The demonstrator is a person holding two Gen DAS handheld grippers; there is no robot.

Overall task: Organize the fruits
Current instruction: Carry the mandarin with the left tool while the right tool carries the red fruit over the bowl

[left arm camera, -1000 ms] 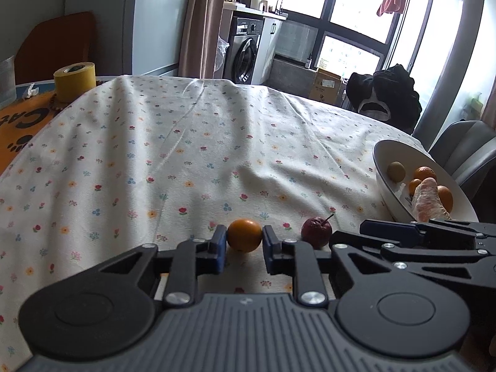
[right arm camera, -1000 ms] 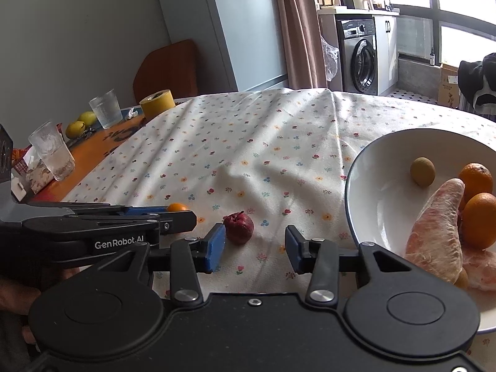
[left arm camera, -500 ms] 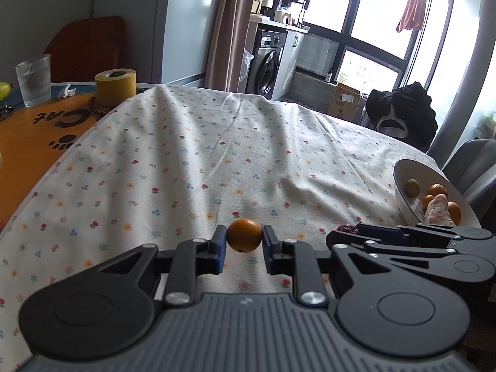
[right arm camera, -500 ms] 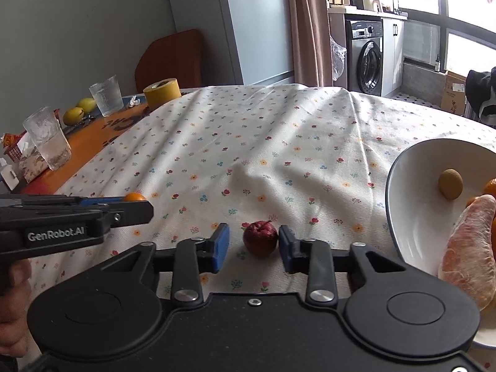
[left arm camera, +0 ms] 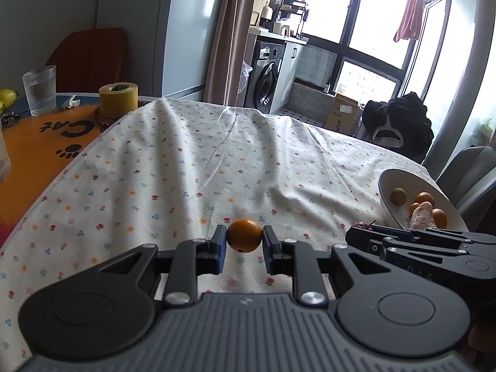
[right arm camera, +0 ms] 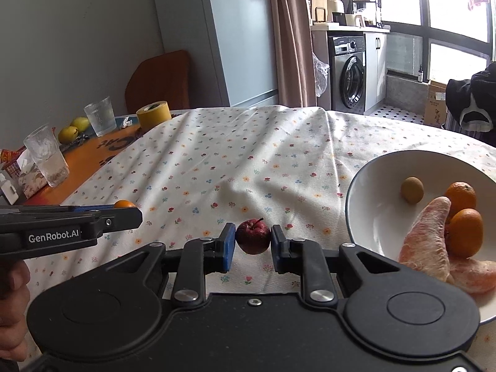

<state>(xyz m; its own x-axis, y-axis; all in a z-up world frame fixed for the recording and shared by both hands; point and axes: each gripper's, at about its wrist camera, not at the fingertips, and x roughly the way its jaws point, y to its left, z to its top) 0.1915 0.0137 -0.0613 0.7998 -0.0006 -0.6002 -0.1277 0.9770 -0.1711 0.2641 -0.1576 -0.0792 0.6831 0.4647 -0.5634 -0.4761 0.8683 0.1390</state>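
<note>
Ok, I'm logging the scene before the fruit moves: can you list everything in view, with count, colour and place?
orange: one, orange, in left gripper
apple: one, dark red, in right gripper
bowl: one, white, table's right side
bowl fruit: two oranges, one brownish round fruit, pale pink peeled segments
tablecloth: one, white floral, over table
tape roll: one, yellow, far left
glasses: two, clear, left on orange mat
pears: two, yellow-green, behind glasses
washing machine: one, grey, background
left gripper: black, blue pads
right gripper: black, blue pads
hand: one, lower left edge
</note>
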